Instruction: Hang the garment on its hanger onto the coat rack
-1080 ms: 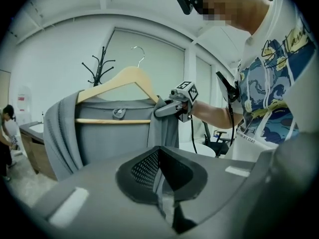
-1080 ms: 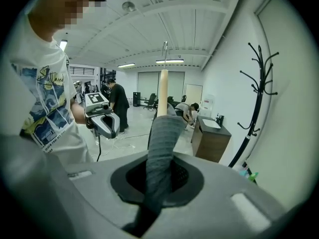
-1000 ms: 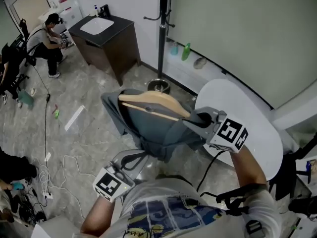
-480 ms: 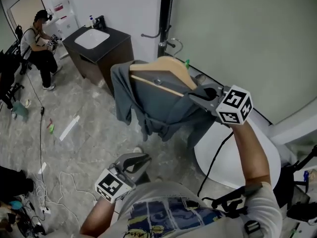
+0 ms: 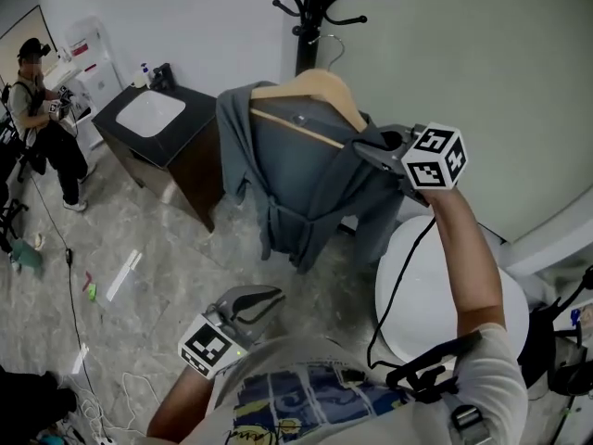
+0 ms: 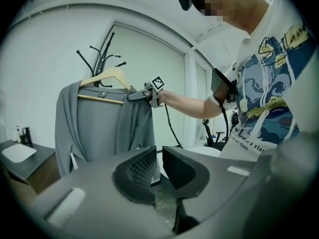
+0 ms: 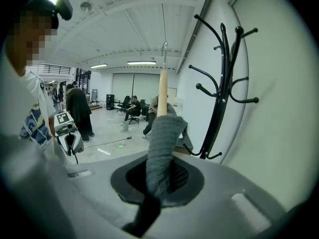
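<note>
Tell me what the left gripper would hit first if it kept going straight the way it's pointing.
Most likely the grey garment, hanging right ahead of the left gripper, with the white table behind it; depth is unclear.

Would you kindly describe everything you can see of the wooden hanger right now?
The hanger is pale wood, with arched shoulders, a straight lower bar and a thin metal hook on top. A grey garment drapes over it and covers both ends. It is held up in the air, tilted, beside the black coat rack. The right gripper is shut on one cloth-covered end.
</note>
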`<state>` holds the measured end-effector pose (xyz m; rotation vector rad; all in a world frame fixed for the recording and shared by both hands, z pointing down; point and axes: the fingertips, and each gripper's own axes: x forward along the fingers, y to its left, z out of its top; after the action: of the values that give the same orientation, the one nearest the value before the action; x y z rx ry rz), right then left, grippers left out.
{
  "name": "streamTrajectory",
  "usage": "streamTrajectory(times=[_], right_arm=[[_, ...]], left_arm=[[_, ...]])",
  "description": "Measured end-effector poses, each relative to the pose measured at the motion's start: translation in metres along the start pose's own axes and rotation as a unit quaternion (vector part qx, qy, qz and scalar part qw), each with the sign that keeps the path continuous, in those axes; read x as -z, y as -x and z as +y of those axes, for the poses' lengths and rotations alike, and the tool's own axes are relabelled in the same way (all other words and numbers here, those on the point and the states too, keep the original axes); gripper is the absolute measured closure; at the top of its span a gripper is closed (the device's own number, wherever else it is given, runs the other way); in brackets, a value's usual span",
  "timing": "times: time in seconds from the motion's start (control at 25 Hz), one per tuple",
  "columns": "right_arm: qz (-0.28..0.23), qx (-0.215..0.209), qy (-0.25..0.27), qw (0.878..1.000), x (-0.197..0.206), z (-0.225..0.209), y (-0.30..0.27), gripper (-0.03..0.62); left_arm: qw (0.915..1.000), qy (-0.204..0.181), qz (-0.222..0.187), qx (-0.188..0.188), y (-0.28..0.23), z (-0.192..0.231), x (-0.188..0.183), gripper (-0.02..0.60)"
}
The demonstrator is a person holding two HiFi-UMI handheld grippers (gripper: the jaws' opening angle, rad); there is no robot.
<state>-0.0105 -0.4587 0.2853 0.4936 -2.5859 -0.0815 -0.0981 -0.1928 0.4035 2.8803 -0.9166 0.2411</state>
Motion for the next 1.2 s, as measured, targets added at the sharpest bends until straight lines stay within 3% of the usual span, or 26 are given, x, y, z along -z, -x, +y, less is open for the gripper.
streamTrajectory(times=[0.24,0.56,1.2], right_arm=[[0.004,0.025,-0.029,0.999,-0.008,-0.062,-0.042,0.582],[0.032,0.042,-0.055,0.997,0.008,-0.112,-0.079,0.582],[0.045,0.039,-0.071,0.996,0.041,-0.143,-0.114,0.58]], left_arm=[[1.0,0.003,0.0,0.008,0.005,0.064,0.004,0.538],[0.9996,0.013,-0.006,0.026,-0.003,0.111,0.003,0.54],[0.9986,0.04,0.012,0.033,-0.007,0.138,0.018,0.541]])
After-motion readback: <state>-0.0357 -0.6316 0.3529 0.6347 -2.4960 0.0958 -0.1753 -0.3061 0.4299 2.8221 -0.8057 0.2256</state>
